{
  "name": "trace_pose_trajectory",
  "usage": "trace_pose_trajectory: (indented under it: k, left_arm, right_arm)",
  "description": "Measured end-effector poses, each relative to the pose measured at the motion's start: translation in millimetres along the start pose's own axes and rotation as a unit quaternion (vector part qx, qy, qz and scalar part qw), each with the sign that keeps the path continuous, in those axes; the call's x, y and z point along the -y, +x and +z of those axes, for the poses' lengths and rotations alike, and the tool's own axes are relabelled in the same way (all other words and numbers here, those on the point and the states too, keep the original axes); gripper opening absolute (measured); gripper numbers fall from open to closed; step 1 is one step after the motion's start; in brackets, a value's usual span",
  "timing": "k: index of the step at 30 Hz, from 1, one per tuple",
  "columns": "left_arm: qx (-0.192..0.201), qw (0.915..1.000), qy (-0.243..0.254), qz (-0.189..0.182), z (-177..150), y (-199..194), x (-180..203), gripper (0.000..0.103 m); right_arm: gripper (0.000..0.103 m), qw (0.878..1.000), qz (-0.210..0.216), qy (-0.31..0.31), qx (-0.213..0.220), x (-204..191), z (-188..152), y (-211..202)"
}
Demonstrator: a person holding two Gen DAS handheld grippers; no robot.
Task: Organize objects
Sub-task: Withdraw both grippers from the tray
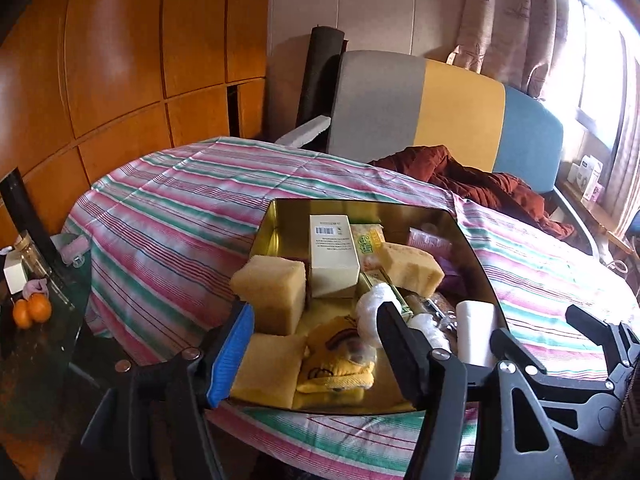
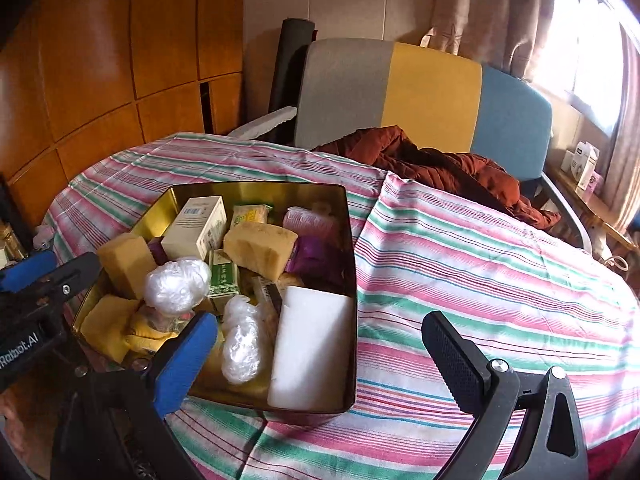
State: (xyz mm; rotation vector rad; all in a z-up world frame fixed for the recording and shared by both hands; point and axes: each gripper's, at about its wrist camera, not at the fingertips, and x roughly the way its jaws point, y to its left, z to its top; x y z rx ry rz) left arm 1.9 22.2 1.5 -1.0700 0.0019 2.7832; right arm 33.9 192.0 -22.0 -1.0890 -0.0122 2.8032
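Lettering "Rabot.AI", possibly cut off at its start, in white on the black body of the left gripper (image 2: pixel 30 284). Barcode with small illegible print on the white carton (image 1: pixel 334 256). Green-printed characters on the green-and-white box (image 2: pixel 223 280), too blurred to read.

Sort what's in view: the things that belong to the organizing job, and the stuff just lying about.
Job: gold tin; sponge blocks; white carton; green box; plastic-wrap bundles; white block.

Lying about: rust-red jacket; oranges; striped cloth.
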Motion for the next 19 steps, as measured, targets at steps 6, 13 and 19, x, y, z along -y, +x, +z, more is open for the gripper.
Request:
trace_pose_trajectory:
  k: [6, 13, 19]
  left_arm:
    - [0.002, 1.0000, 0.007, -0.002, -1.4, -1.7, 3.8, 0.064]
    - [0.000, 0.9999, 0.017, 0.003, -3.0, 1.8, 3.8, 0.064]
    - [0.007, 0.9998, 0.015, 0.010, -3.7, 2.1, 1.8, 0.064]
  right_arm:
    - [0.103, 1.000, 0.004, -0.005, -0.008, -4.3, -3.0, 1.3]
    - [0.103, 1.000, 0.005, -0.010, -0.016, -7.6, -5.7, 6.1]
    - [0.103, 1.000, 0.004, -0.010, -0.018, -8.3, -6.8, 8.5]
